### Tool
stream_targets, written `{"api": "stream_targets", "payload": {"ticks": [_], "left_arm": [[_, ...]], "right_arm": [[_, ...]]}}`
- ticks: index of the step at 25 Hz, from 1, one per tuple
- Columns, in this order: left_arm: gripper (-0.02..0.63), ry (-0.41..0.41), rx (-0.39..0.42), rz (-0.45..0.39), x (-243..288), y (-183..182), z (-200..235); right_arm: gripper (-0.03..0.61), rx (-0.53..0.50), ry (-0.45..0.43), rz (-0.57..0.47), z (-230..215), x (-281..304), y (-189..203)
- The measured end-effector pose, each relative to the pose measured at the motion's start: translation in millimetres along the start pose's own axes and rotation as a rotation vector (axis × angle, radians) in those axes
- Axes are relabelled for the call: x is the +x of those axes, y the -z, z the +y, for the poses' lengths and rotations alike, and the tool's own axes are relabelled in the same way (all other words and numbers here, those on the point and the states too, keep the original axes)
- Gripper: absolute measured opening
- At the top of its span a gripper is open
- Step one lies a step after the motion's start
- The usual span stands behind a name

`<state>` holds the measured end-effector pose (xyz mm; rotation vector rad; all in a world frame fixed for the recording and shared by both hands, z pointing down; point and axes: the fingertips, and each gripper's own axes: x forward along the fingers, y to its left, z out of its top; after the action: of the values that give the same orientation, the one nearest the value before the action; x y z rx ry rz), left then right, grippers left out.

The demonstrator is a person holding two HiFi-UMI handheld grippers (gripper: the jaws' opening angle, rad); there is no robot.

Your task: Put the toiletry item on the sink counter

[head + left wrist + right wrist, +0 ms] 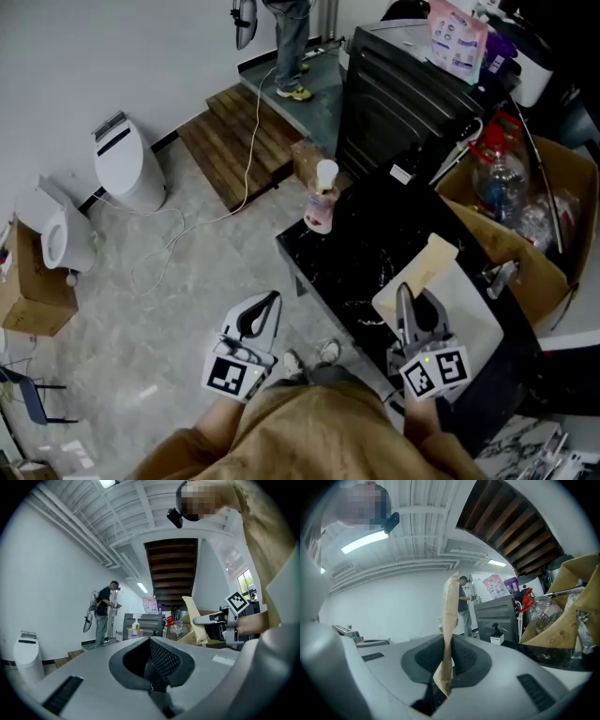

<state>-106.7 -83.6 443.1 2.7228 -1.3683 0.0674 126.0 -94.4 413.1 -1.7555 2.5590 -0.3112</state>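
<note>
My right gripper is shut on a flat tan packet, which sticks up and away from the jaws over the white basin of the black sink counter. In the right gripper view the packet stands edge-on between the pads, with the gripper pinching its lower end. My left gripper hangs over the floor to the left of the counter. Its jaws are shut with nothing between them, as the left gripper view also shows. A pump bottle stands on the counter's far left corner.
A faucet sits at the basin's right. Right of the counter is a cardboard box with plastic bottles. Behind the counter stands a black cabinet. A toilet, wooden steps and a person are farther off.
</note>
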Motion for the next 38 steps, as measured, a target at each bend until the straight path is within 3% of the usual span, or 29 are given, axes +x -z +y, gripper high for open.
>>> {"api": "stream_targets", "payload": {"ticks": [9, 12, 19, 25, 31, 38], "left_arm": [[0.002, -0.003, 0.035, 0.016, 43, -10, -6], [0.002, 0.001, 0.026, -0.038, 56, -19, -10], [0.003, -0.016, 0.008, 0.006, 58, -5, -7], [0.002, -0.026, -0.008, -0.077, 62, -18, 2], [0.002, -0.022, -0.014, -0.083, 60, -18, 5], [0.002, -0.040, -0.012, 0.007, 54, 3, 8]], "right_arm": [[0.038, 0.056, -0.040, 0.013, -29, 28, -3], [0.039, 0.057, -0.061, 0.019, -33, 39, -1], [0.040, 0.131, -0.105, 0.122, -35, 76, 29], [0.040, 0.197, -0.114, 0.230, -39, 117, 59], [0.040, 0.206, -0.102, 0.281, -42, 141, 78], [0.040, 0.217, -0.090, 0.353, -49, 152, 106]]}}
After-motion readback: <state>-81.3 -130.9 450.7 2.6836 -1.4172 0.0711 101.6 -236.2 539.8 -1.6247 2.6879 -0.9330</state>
